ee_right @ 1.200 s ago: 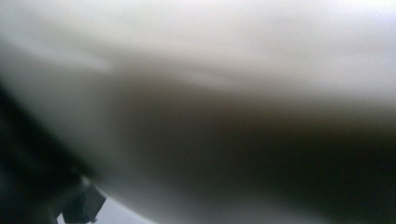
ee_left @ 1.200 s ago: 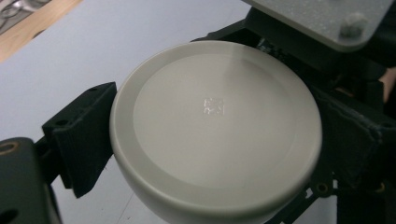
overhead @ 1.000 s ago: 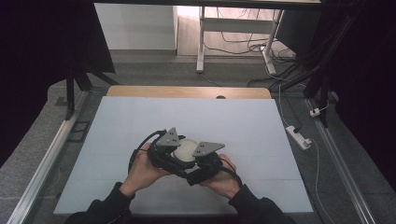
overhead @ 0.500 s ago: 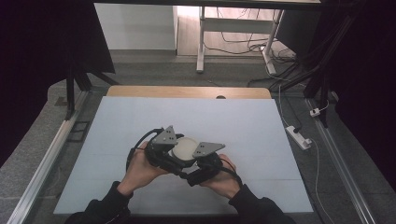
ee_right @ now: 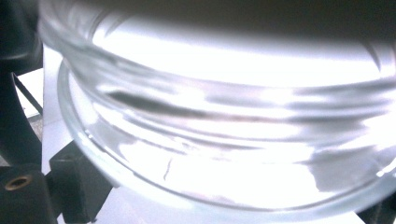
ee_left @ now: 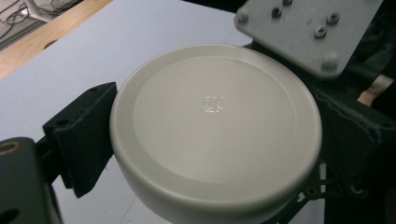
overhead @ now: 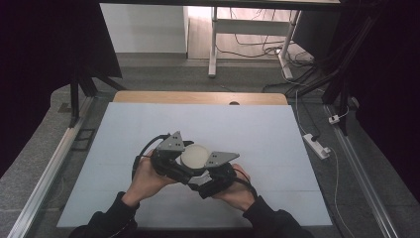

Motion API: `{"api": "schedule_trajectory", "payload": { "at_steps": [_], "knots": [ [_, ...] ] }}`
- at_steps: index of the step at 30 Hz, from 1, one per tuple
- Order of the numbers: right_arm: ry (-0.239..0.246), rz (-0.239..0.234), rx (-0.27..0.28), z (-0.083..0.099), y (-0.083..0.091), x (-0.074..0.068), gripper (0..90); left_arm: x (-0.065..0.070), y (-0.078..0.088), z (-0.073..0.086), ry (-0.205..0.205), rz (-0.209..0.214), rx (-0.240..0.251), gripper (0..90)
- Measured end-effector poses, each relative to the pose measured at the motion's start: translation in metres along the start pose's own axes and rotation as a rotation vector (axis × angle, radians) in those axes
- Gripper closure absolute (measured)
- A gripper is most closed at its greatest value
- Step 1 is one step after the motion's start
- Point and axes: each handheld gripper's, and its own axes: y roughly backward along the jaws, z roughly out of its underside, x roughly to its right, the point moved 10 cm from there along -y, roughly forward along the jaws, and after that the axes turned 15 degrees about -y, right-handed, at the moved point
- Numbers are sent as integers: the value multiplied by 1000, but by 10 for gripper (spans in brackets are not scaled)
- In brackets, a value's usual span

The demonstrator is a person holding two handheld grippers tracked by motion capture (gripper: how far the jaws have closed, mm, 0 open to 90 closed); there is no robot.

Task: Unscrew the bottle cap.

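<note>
left gripper (overhead: 184, 159) clamps round white plastic lid (ee_left: 215, 130) | right gripper (overhead: 204, 171) clamps clear glass jar (ee_right: 224, 140) | risk: jar slips (smooth glass) if lid torque spikes

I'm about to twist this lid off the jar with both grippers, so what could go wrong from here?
The white lid sits between the left gripper jaws on its smooth rounded rim, so it could slip rather than turn. The clear glass jar is slick where the right gripper takes it; it might spin in the jaws or tip. Both are held above the table, so a lost grip may mean a drop.
</note>
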Motion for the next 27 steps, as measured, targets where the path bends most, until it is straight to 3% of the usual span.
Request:
{"api": "schedule_trajectory", "payload": {
  "at_steps": [16, 27],
  "knots": [
    [-3, 5, 5, 0, 2, 3, 70, -12, 14, 7, 26, -25, 3, 82],
    [-14, 33, 17, -2, 9, 14, 70, -8, 22, 8, 9, -26, 16, 82]
  ]
}}
